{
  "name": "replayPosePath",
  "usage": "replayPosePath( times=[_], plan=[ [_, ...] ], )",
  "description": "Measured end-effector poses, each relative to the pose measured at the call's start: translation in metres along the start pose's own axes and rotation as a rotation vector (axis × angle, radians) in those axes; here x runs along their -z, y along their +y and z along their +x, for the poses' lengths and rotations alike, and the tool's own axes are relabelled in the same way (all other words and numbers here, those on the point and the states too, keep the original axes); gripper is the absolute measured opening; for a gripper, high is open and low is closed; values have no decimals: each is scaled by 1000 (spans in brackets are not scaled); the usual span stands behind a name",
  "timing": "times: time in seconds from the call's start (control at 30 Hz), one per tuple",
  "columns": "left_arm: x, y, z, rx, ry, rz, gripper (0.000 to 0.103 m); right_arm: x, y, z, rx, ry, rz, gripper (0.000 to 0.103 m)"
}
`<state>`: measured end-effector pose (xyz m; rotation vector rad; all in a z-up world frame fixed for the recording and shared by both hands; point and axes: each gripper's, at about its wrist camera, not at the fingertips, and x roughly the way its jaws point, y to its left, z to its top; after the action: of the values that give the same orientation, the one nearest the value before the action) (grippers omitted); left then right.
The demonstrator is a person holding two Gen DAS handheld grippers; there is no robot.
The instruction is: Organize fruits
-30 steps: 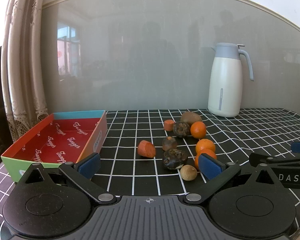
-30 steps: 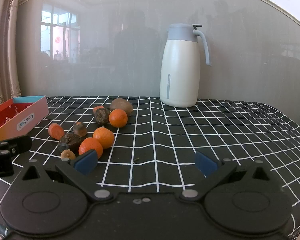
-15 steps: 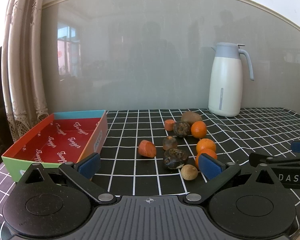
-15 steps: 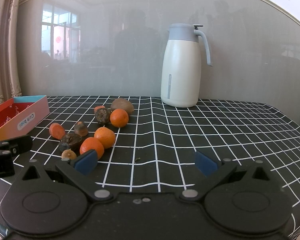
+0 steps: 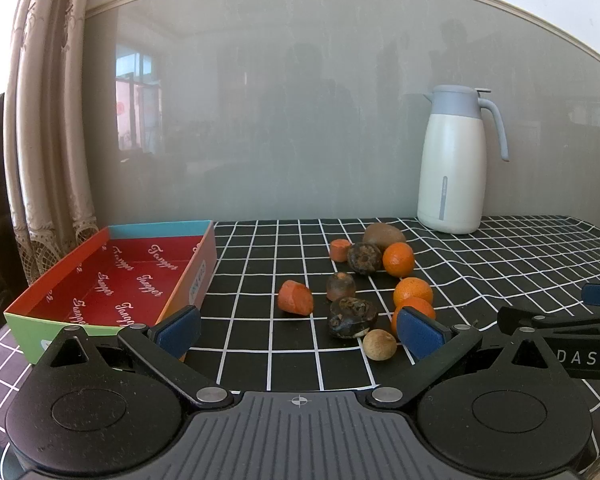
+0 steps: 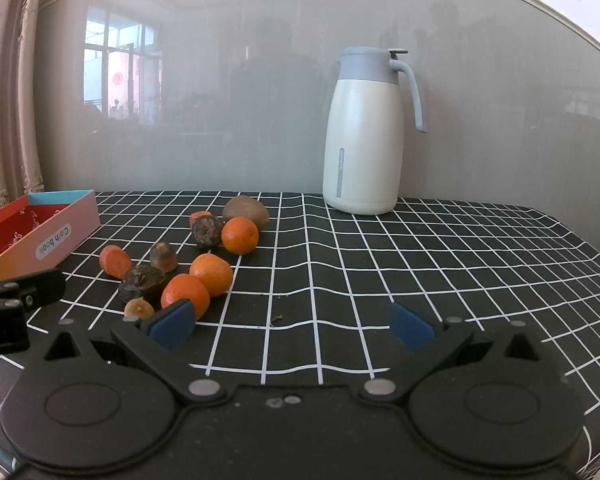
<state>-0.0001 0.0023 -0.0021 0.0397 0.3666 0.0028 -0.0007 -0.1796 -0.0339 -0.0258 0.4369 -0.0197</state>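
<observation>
A cluster of fruit lies on the black checked tablecloth: three tangerines (image 5: 398,259), a kiwi (image 5: 383,234), two orange carrot pieces (image 5: 295,298), dark wrinkled fruits (image 5: 352,317) and a small tan one (image 5: 379,345). An empty red box (image 5: 112,280) stands to their left. My left gripper (image 5: 298,330) is open and empty, just in front of the cluster. My right gripper (image 6: 292,326) is open and empty, right of the fruit; its left pad sits in front of a tangerine (image 6: 186,295). The box (image 6: 40,232) shows at the right view's left edge.
A white thermos jug (image 5: 452,160) stands at the back right against the grey glass wall. A curtain (image 5: 48,120) hangs behind the box at the left. The right gripper's body (image 5: 560,332) shows at the right of the left view.
Both views have shifted very slightly; the fruit sits a touch to the right in each. Nothing was gripped or released.
</observation>
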Motion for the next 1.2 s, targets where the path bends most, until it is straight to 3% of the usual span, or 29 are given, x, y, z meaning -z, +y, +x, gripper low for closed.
replayPosePath(
  times=[1.2],
  plan=[
    [-1, 1, -1, -4, -1, -3, 103, -1, 2, -1, -5, 4, -6, 103]
  ],
)
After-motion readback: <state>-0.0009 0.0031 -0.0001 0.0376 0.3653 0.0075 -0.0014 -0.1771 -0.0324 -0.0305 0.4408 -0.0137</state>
